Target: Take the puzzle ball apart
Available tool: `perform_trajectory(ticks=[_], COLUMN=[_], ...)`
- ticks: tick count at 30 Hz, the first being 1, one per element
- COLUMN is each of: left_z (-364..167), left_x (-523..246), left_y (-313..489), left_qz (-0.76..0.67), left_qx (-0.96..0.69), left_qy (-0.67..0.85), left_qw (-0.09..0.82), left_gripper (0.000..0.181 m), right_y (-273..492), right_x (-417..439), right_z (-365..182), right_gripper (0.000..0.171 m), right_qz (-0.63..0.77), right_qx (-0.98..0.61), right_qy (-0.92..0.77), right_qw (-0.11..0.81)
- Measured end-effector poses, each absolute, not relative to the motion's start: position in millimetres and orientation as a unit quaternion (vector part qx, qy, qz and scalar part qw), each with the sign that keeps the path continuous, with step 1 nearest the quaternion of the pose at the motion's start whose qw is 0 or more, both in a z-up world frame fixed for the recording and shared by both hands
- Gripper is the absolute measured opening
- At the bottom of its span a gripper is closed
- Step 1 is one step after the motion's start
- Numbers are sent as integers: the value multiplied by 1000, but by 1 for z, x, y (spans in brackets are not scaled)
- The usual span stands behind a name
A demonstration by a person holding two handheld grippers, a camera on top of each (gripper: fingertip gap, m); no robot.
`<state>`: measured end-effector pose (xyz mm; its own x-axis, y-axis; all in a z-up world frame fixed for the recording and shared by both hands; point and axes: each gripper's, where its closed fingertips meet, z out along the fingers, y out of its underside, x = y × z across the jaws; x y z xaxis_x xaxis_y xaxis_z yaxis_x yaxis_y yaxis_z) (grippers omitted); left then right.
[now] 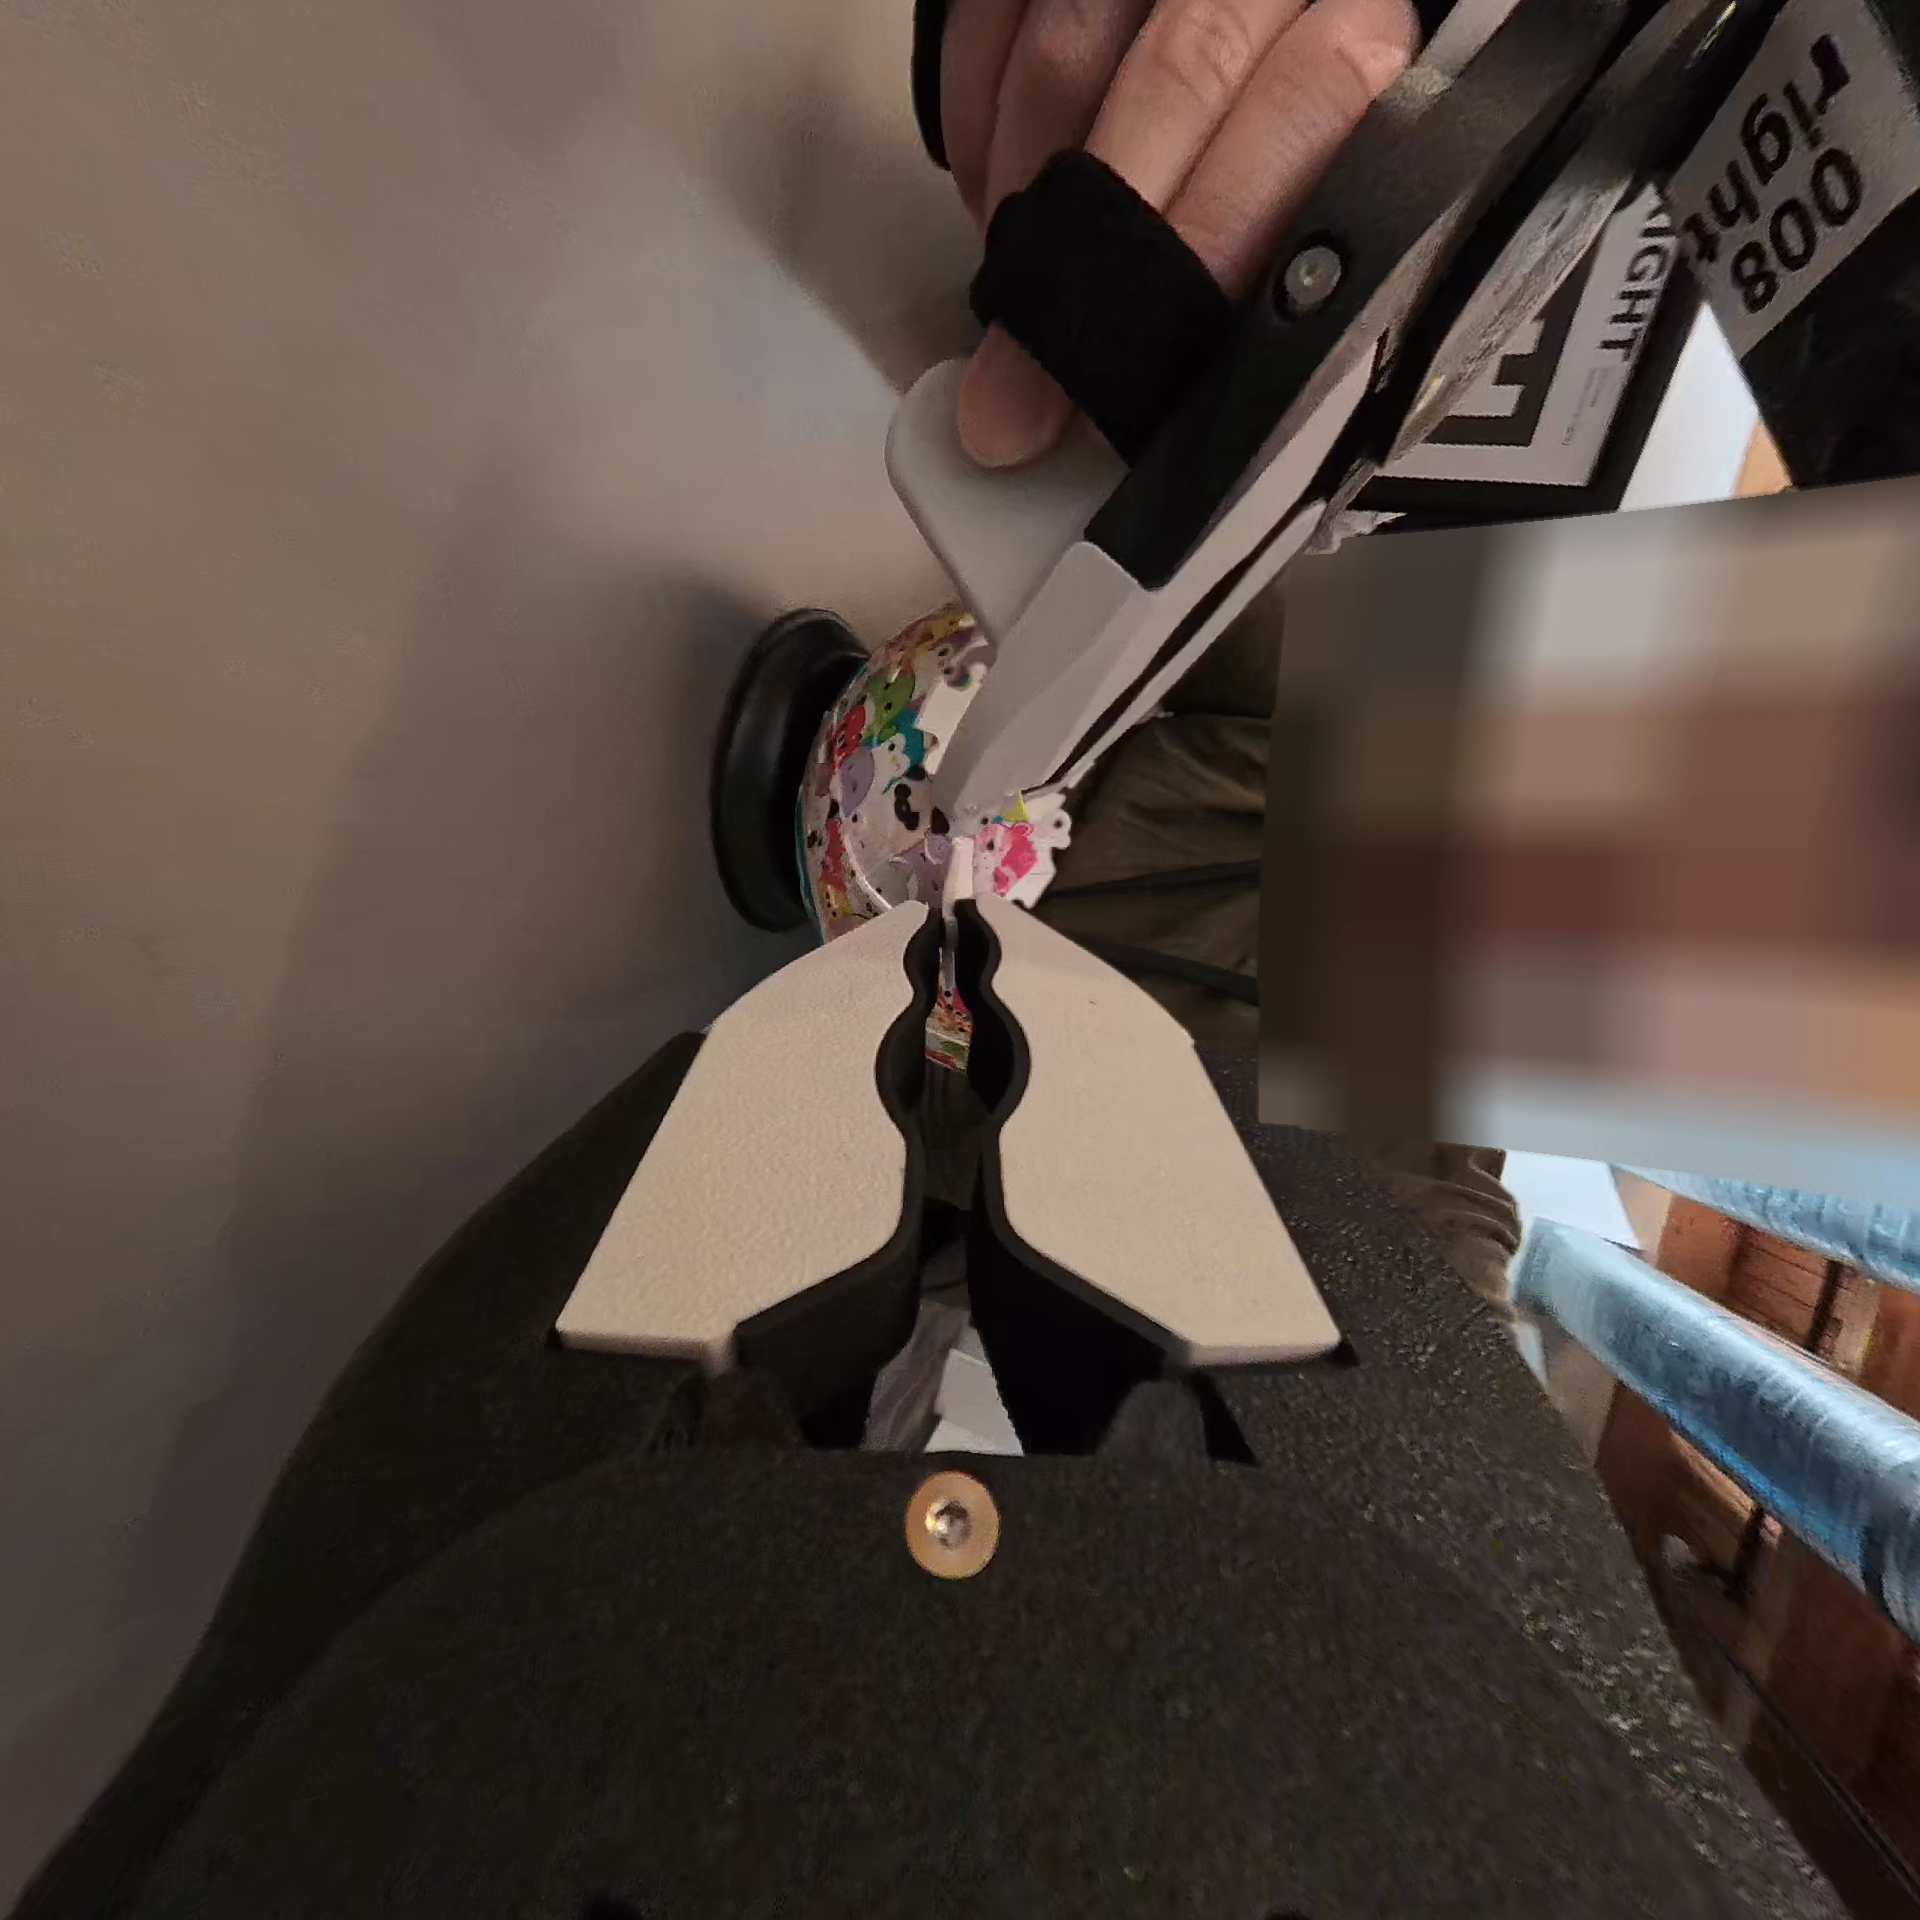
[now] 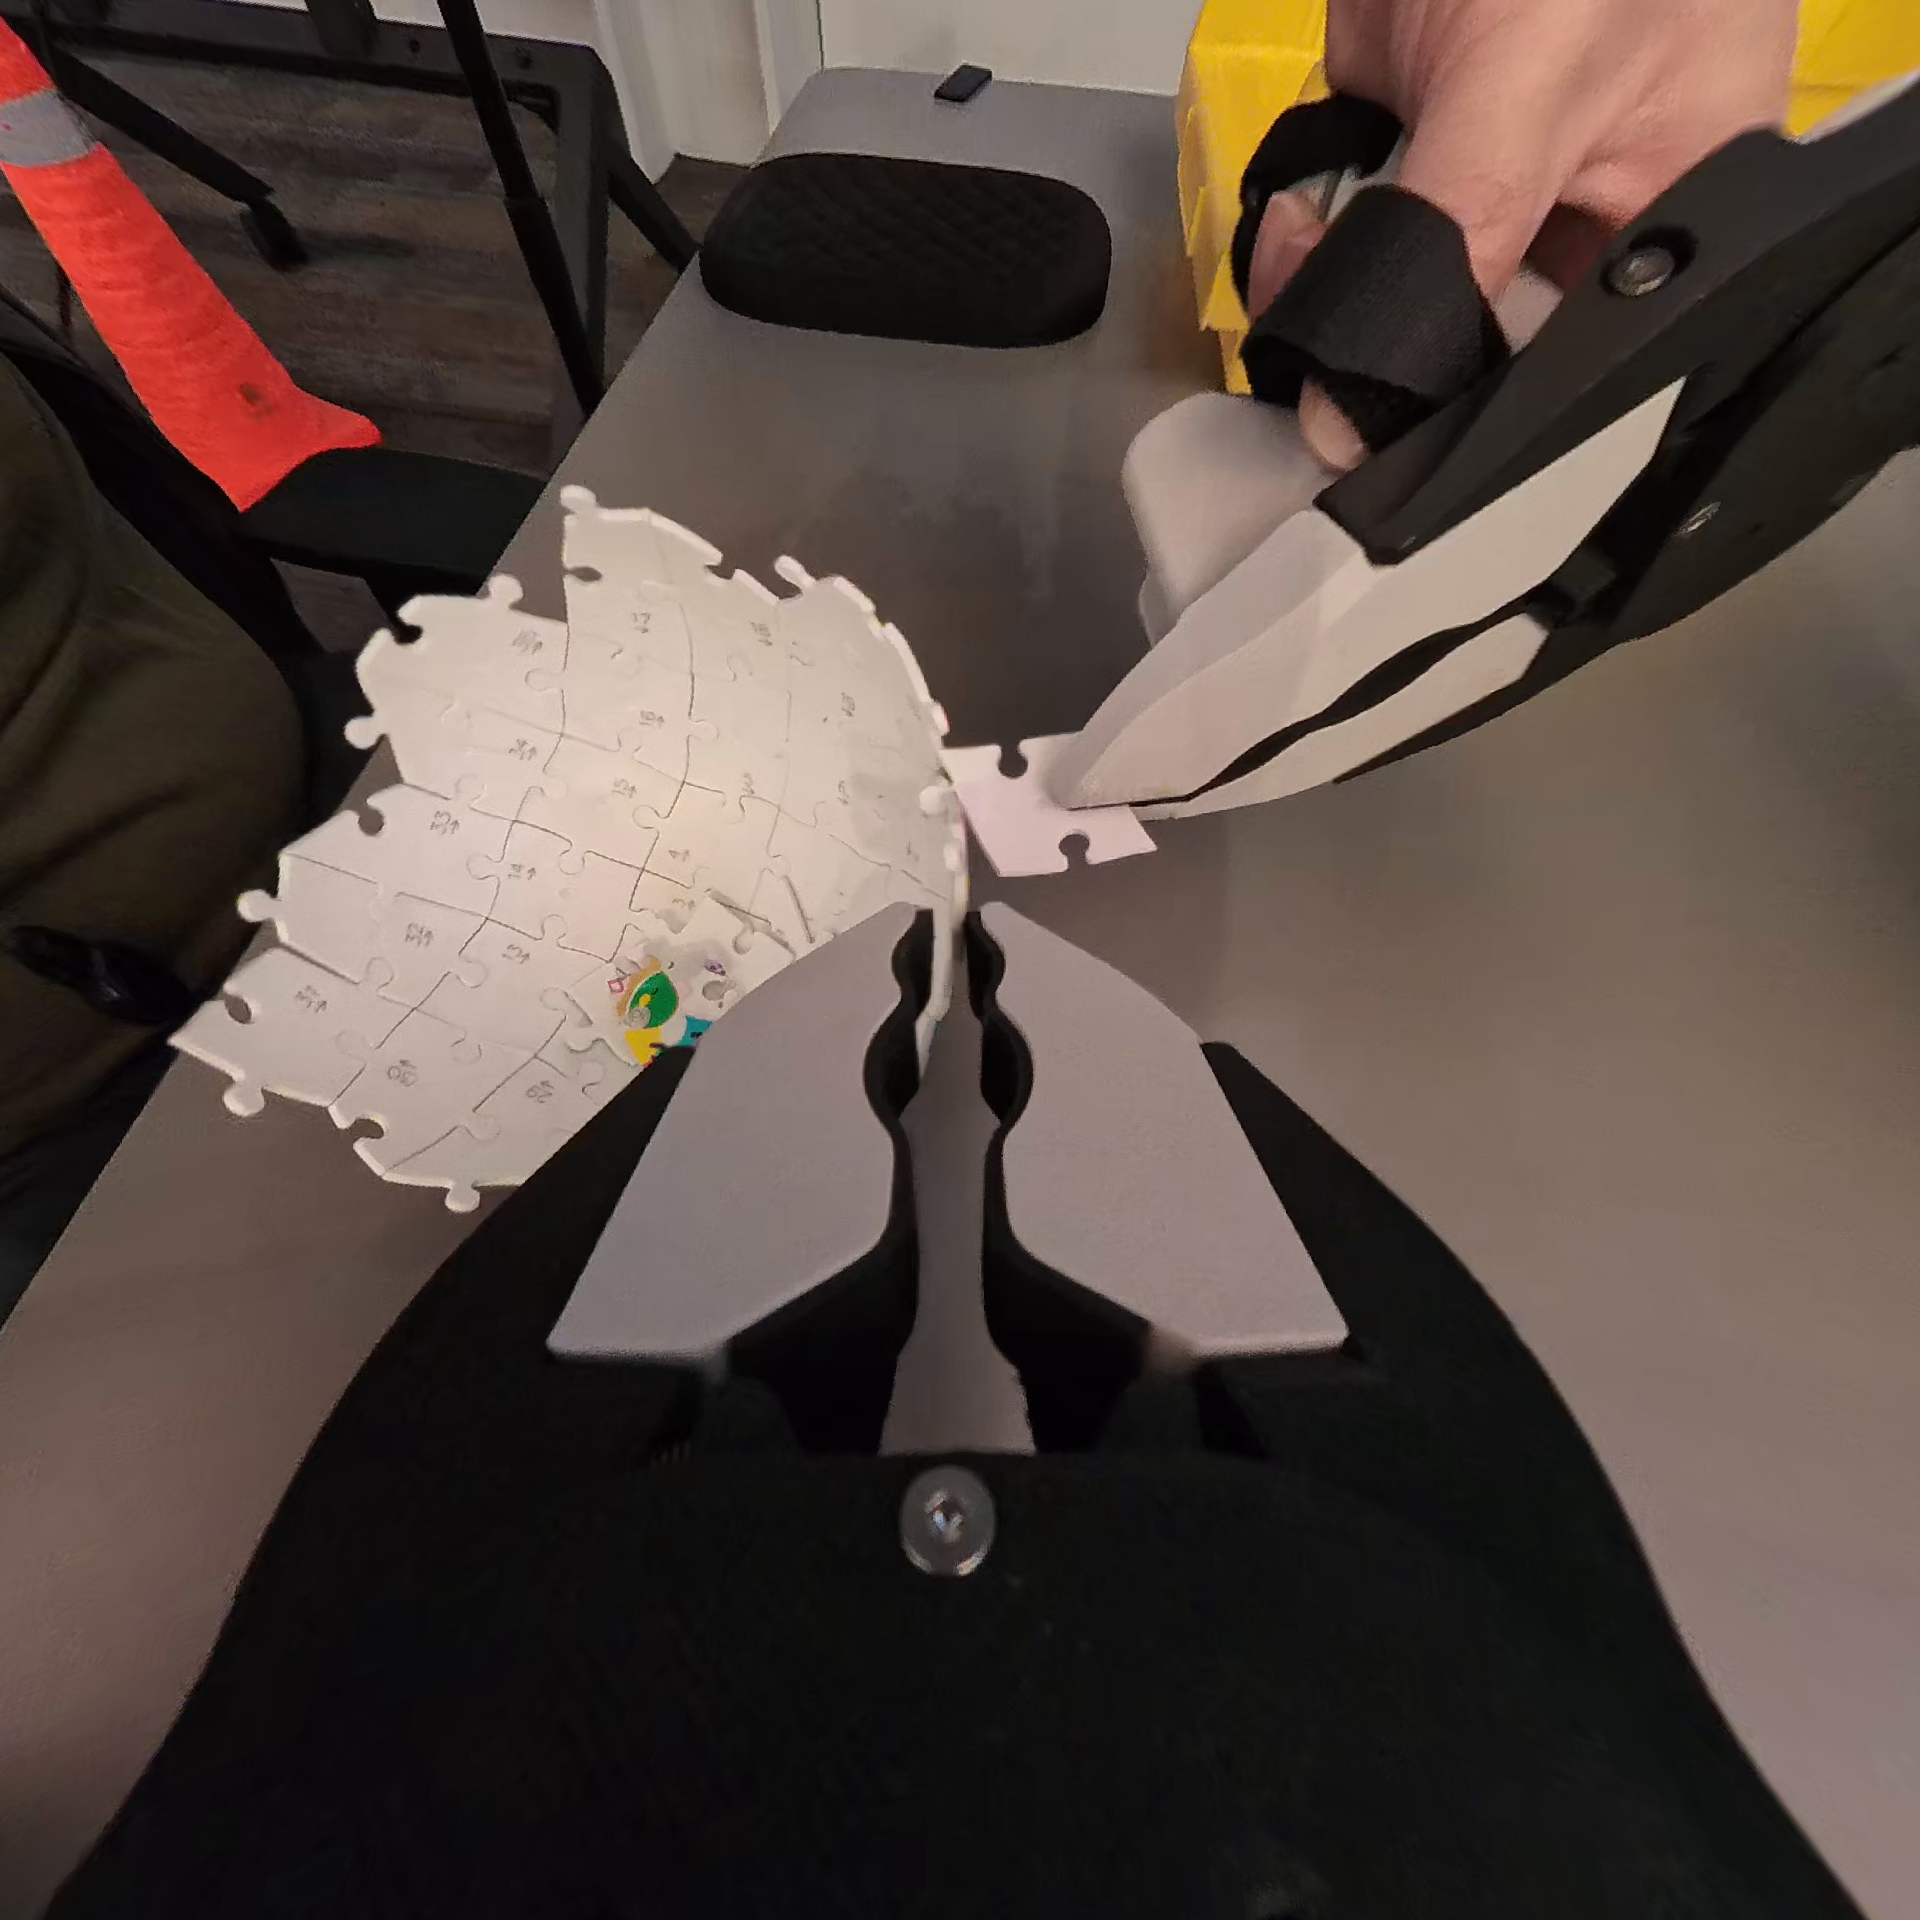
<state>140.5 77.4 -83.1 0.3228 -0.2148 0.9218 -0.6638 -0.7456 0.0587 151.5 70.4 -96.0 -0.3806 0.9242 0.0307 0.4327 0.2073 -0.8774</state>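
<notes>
The puzzle ball is an open half shell (image 2: 582,810), white with numbers inside and with colourful cartoon prints outside (image 1: 883,758), held tilted over the grey table (image 2: 1455,935). My right gripper (image 2: 951,920) is shut on the shell's rim; it also shows in the left wrist view (image 1: 971,821), coming in from the upper right. My left gripper (image 1: 951,914) is shut on a single puzzle piece (image 2: 1023,821), held right beside the rim; whether the piece still touches the rim is unclear. The left gripper enters the right wrist view from the upper right (image 2: 1081,800). A loose colourful piece (image 2: 655,1008) lies inside the shell.
A black round stand (image 1: 758,769) sits on the table behind the shell. A black cushion (image 2: 904,249), a yellow object (image 2: 1247,156) and a small black item (image 2: 961,83) are at the table's far end. An orange cone (image 2: 156,270) stands off to the left. Only a small space, under 4 cm, lies between the two pairs of fingers.
</notes>
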Motion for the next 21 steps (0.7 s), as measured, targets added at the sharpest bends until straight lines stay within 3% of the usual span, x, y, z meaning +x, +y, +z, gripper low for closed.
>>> perform_trajectory(ticks=[2, 5, 12, 21], left_z=[-85, -84, -82, -81], left_x=[140, 139, 138, 134], left_y=[82, 87, 90, 76], left_qz=[501, 498, 489, 500], left_qx=[789, 794, 803, 795], left_qy=[-291, -292, -301, -249], left_qw=[204, 190, 156, 236], left_gripper=[2, 2, 2, 3], right_y=[72, 76, 78, 74], right_x=[151, 151, 150, 146], right_z=[-101, -100, -100, -96], right_gripper=[12, 4, 4, 3], right_qz=[414, 420, 425, 381], right_qx=[-482, -495, -508, -479], right_qy=[-716, -707, -698, -725], right_qw=[287, 280, 272, 315])
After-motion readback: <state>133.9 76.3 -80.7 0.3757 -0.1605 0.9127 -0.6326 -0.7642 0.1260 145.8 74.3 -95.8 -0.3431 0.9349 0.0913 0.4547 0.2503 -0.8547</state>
